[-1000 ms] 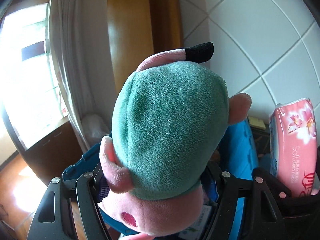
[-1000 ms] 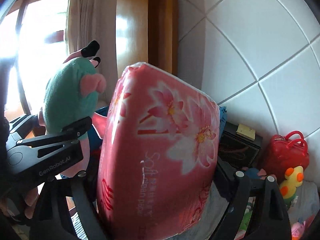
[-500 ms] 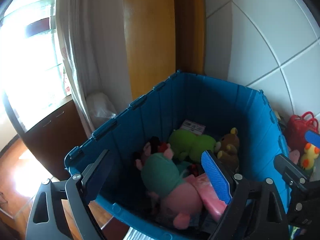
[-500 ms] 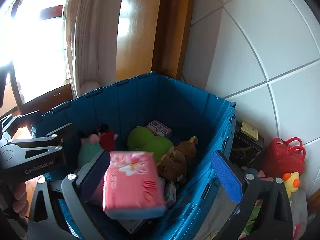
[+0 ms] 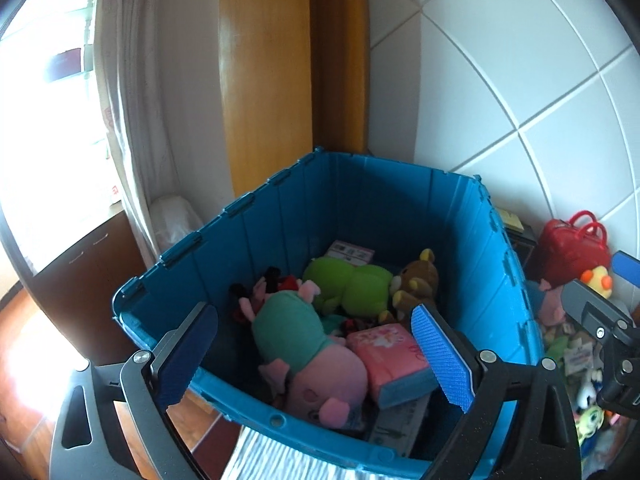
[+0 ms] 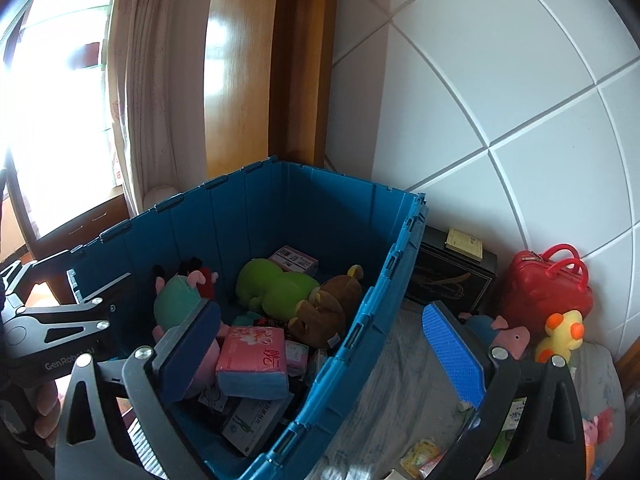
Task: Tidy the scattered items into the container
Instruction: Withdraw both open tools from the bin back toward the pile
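A blue plastic crate (image 5: 508, 280) (image 6: 372, 320) stands against the tiled wall. Inside lie a pink plush pig in a green top (image 5: 304, 344) (image 6: 176, 296), a pink tissue pack (image 5: 392, 356) (image 6: 252, 354), a green plush (image 5: 348, 284) (image 6: 276, 284), a brown bear (image 5: 414, 284) (image 6: 328, 304) and small boxes. My left gripper (image 5: 320, 356) is open and empty above the crate's near rim. My right gripper (image 6: 324, 356) is open and empty over the crate's right wall.
Right of the crate, on a grey cloth (image 6: 408, 392), lie a black box (image 6: 448, 280), a red toy bag (image 6: 548, 288), a yellow duck (image 6: 560, 336), a small pig plush (image 6: 508, 332) and packets. A curtain (image 5: 132, 120) and wooden frame (image 5: 264, 80) stand behind.
One second ago my left gripper held the pig and my right held the tissue pack. Both opened and the items dropped into the crate, where they now lie still.
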`<state>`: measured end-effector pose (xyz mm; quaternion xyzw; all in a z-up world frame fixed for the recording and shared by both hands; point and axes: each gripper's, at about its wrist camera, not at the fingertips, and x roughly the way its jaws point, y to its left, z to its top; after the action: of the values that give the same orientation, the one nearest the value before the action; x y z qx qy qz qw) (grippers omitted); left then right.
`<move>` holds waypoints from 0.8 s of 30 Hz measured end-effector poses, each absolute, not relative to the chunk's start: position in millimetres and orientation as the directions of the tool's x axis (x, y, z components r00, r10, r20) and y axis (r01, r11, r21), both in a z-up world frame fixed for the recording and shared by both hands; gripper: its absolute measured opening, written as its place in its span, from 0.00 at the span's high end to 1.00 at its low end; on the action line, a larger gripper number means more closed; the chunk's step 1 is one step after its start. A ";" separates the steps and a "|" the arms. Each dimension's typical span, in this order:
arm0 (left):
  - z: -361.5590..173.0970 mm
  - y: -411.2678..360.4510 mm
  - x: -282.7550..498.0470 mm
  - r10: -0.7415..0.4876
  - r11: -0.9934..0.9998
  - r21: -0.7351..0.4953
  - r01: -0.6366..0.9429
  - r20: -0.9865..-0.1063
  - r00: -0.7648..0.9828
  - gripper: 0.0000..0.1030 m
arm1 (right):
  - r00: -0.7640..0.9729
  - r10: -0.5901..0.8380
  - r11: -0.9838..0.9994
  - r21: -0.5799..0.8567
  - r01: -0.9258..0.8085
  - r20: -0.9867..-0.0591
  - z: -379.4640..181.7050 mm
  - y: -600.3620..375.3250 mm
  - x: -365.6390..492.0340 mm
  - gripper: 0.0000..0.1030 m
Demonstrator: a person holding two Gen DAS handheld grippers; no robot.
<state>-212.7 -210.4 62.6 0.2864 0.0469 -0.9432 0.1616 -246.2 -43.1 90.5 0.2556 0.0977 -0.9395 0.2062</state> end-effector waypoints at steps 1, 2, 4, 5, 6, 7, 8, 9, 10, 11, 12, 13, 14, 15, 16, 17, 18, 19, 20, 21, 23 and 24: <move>62.8 -203.8 -211.8 -0.269 -0.947 0.002 0.322 -0.556 -0.787 0.04 | -0.789 -0.331 -0.901 -0.076 0.428 -0.517 90.8 -36.2 -243.3 0.00; 62.7 -196.3 -211.0 -0.259 -0.951 0.002 0.311 -0.555 -0.790 0.04 | -0.794 -0.325 -0.905 -0.073 0.418 -0.514 91.1 -29.1 -240.5 0.00; 62.5 -181.1 -209.5 -0.240 -0.958 0.002 0.287 -0.554 -0.797 0.04 | -0.802 -0.310 -0.916 -0.067 0.397 -0.511 90.0 -11.5 -235.6 0.00; 62.3 -171.8 -208.6 -0.230 -0.962 0.002 0.274 -0.553 -0.801 0.04 | -0.807 -0.302 -0.921 -0.063 0.384 -0.508 89.4 -2.4 -233.3 0.00; 62.1 -161.8 -207.6 -0.219 -0.965 0.003 0.261 -0.552 -0.804 0.04 | -0.810 -0.294 -0.927 -0.058 0.372 -0.507 88.9 8.6 -230.4 0.00; 61.9 -151.9 -206.6 -0.209 -0.969 0.004 0.248 -0.551 -0.808 0.04 | -0.814 -0.286 -0.932 -0.052 0.359 -0.506 88.4 19.6 -227.4 0.00; 62.0 -141.4 -204.7 -0.196 -0.972 0.002 0.233 -0.549 -0.813 0.04 | -0.819 -0.275 -0.937 -0.049 0.345 -0.503 87.8 31.6 -224.4 0.00; 62.0 -130.7 -203.3 -0.181 -0.976 -0.001 0.217 -0.548 -0.817 0.03 | -0.824 -0.265 -0.942 -0.047 0.331 -0.501 87.2 43.7 -221.5 0.00; 61.9 -120.1 -202.2 -0.165 -0.980 -0.005 0.201 -0.548 -0.820 0.02 | -0.827 -0.252 -0.947 -0.046 0.317 -0.503 86.1 55.7 -219.0 0.00; 62.0 -109.0 -201.6 -0.149 -0.983 -0.007 0.183 -0.547 -0.824 0.02 | -0.830 -0.240 -0.952 -0.045 0.303 -0.504 85.1 67.8 -216.6 0.00; 62.2 -97.6 -201.2 -0.132 -0.987 -0.008 0.163 -0.546 -0.827 0.02 | -0.832 -0.228 -0.957 -0.044 0.288 -0.506 83.9 80.0 -214.2 0.00; 62.4 -85.2 -200.9 -0.119 -0.989 -0.008 0.146 -0.544 -0.831 0.02 | -0.834 -0.216 -0.961 -0.039 0.273 -0.508 81.9 93.2 -212.0 0.00; 62.2 -73.0 -200.6 -0.104 -0.992 -0.008 0.128 -0.543 -0.833 0.02 | -0.835 -0.205 -0.965 -0.035 0.258 -0.510 79.7 106.5 -209.8 0.00; 61.7 -61.2 -200.4 -0.087 -0.994 -0.008 0.109 -0.543 -0.835 0.02 | -0.836 -0.191 -0.969 -0.034 0.243 -0.515 76.5 120.9 -207.3 0.00; 61.2 -49.4 -200.3 -0.071 -0.996 -0.009 0.090 -0.543 -0.837 0.01 | -0.834 -0.176 -0.973 -0.034 0.227 -0.523 73.1 134.4 -205.4 0.00; 60.2 -38.0 -200.2 -0.058 -0.997 -0.005 0.072 -0.545 -0.837 0.01 | -0.832 -0.161 -0.977 -0.033 0.210 -0.531 69.7 147.9 -203.6 0.00; 58.9 -26.7 -200.2 -0.045 -0.999 0.001 0.054 -0.547 -0.836 0.01 | -0.829 -0.146 -0.980 -0.033 0.194 -0.539 66.2 161.4 -201.8 0.00; 56.9 -15.2 -200.5 -0.035 -0.999 0.007 0.037 -0.550 -0.835 0.01 | -0.827 -0.132 -0.984 -0.029 0.176 -0.546 61.9 173.5 -200.4 0.00; 54.5 -3.7 -200.9 -0.026 -1.000 0.015 0.021 -0.552 -0.833 0.01 | -0.821 -0.120 -0.987 -0.021 0.158 -0.558 56.5 186.8 -199.0 0.00; 51.5 6.7 -201.6 -0.014 -1.000 0.018 0.005 -0.558 -0.830 0.01 | -0.815 -0.107 -0.990 -0.014 0.139 -0.569 51.0 200.1 -197.7 0.00; 44.6 25.8 -203.1 0.009 -0.999 0.020 -0.025 -0.571 -0.821 0.01 | -0.803 -0.084 -0.994 -0.001 0.105 -0.590 40.2 224.2 -194.9 0.00; 40.7 34.8 -203.8 0.018 -0.999 0.022 -0.037 -0.576 -0.817 0.01 | -0.795 -0.073 -0.996 0.003 0.090 -0.602 33.7 235.7 -193.0 0.00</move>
<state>-203.8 34.8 40.7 0.3020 -0.0162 -0.9531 -0.0145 -193.0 235.7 33.7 0.3172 0.0129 -0.9473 0.0430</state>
